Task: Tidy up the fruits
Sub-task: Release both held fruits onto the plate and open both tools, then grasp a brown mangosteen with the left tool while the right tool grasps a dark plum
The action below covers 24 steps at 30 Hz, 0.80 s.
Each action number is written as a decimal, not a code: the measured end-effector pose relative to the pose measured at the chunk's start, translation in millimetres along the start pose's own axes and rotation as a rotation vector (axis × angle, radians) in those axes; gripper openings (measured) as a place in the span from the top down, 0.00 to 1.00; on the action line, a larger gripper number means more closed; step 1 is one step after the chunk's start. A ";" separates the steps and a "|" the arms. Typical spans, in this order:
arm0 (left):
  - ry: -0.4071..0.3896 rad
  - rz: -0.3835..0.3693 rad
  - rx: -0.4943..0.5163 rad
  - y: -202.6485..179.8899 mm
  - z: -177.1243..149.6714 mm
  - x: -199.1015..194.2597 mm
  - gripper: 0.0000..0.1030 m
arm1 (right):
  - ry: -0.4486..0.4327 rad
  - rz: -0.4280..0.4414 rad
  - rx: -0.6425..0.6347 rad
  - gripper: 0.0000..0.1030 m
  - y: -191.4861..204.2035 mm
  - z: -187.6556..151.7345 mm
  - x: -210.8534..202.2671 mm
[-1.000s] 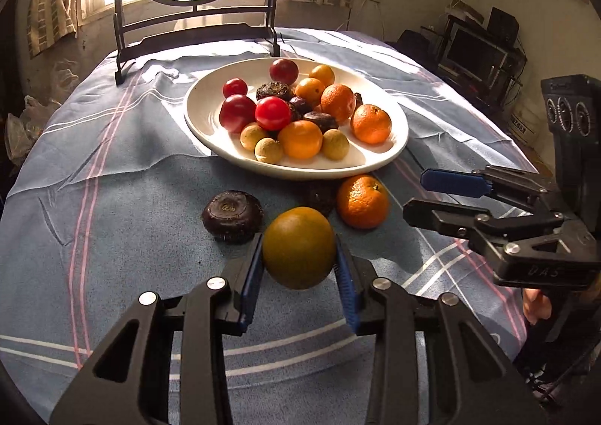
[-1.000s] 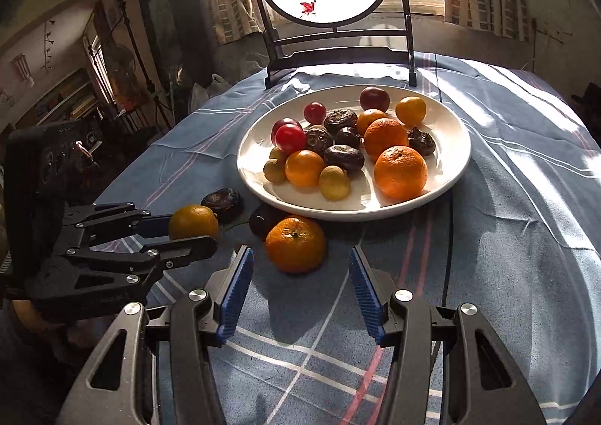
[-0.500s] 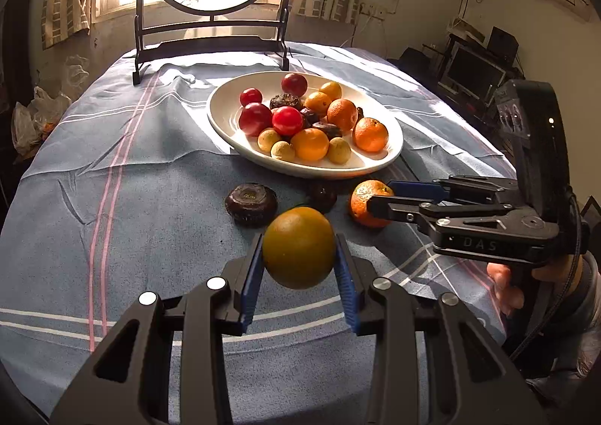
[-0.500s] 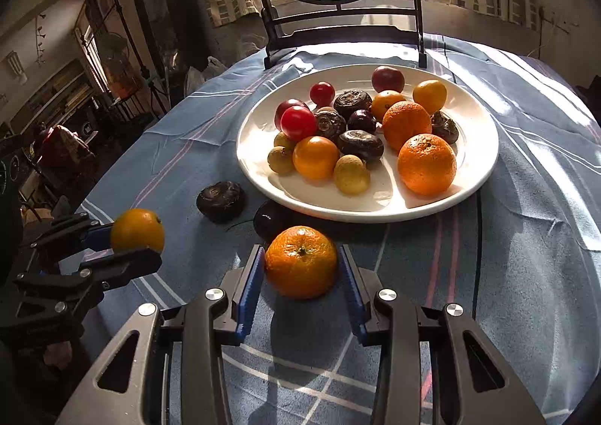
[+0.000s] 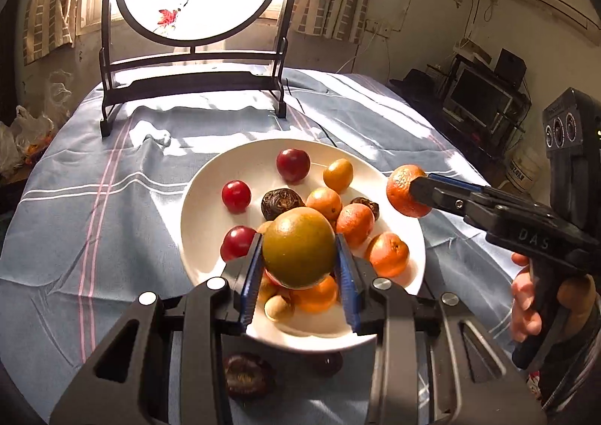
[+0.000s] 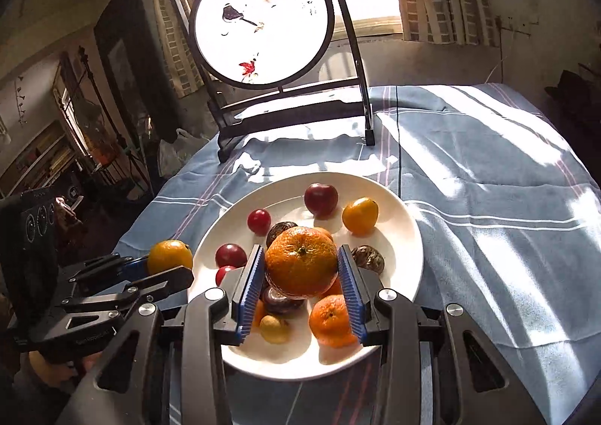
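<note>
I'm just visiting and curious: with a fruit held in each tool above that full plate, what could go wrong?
1. The greenish orange hangs over piled fruit on the plate; dropped there, it may roll off.
2. The mandarin could knock others loose.
3. Two dark fruits lie on the cloth by the rim, easily overlooked.

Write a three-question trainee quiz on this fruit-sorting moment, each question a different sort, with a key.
1. True or false: the left gripper is shut on a greenish-orange fruit.
2. Multiple choice: the right gripper holds its mandarin A) on the cloth, B) above the white plate, C) beside the round screen.
3. Fill in: below the plate's near rim, a dark wrinkled fruit lies on the blue ____.

Key: 1 true; 2 B; 3 tablecloth.
</note>
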<state>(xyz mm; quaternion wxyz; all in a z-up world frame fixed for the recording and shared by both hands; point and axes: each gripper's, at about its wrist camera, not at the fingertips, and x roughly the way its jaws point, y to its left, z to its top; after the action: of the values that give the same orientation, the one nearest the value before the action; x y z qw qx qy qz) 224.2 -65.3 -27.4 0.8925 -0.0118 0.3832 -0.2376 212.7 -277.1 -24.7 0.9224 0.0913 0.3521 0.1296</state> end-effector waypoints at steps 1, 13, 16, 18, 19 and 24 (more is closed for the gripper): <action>0.015 0.004 -0.014 2.2 5.0 10.4 0.65 | 0.002 -0.007 -0.001 0.61 -1.9 3.3 7.2; -0.003 0.063 0.019 8.7 -36.5 -26.3 0.34 | -0.024 0.026 -0.086 0.47 13.8 -39.9 -30.0; 0.032 0.106 0.085 8.1 -62.1 -35.0 0.34 | 0.006 0.035 -0.128 0.47 25.9 -66.2 -40.3; 0.066 0.131 0.108 10.9 -76.7 -34.1 0.34 | 0.019 0.044 -0.140 0.47 31.0 -80.1 -45.2; 0.080 0.142 0.114 12.9 -82.6 -32.2 0.34 | 0.023 0.048 -0.141 0.47 32.8 -85.4 -47.3; 0.161 0.180 0.132 21.7 -97.2 -8.7 0.39 | 0.038 0.080 -0.135 0.47 41.2 -99.2 -53.2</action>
<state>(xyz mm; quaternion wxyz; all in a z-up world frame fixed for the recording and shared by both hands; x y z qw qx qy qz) 161.1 -26.6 -94.5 0.8753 0.1006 0.4368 -0.1814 100.4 -246.5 -53.7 0.9138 0.0404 0.3561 0.1913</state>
